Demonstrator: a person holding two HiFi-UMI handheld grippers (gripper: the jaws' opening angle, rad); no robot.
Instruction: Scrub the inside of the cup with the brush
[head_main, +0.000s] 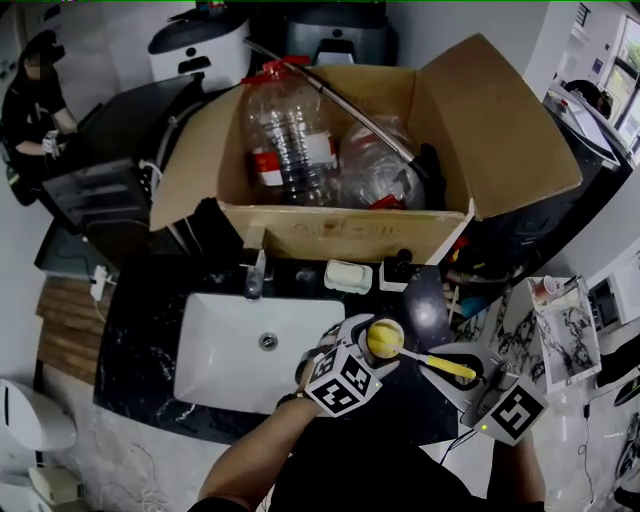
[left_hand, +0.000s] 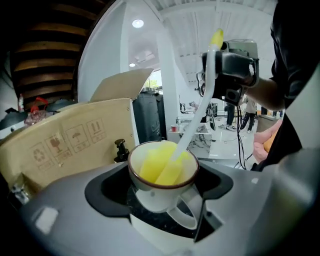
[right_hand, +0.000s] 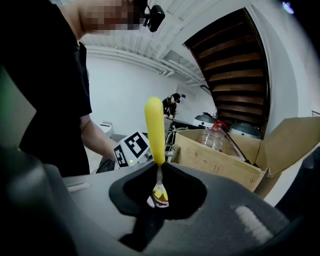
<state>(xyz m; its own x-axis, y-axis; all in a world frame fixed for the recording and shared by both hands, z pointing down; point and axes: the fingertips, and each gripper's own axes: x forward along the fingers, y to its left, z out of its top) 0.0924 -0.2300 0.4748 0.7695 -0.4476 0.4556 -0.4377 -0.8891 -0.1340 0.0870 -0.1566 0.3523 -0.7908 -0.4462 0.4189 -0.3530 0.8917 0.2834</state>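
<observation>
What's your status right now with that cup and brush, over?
Left gripper shut on cup. Right gripper shut on brush. Brush head inside cup, over counter beside sink. No obstruction seen.

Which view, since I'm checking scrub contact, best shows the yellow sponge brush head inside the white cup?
The left gripper view: the yellow sponge brush head fills the white brown-rimmed ceramic cup, close up. The head view shows it small; the right gripper view only a sliver.

A cardboard box (head_main: 340, 232) of plastic bottles (head_main: 285, 140) stands behind the white sink (head_main: 225, 350).
</observation>
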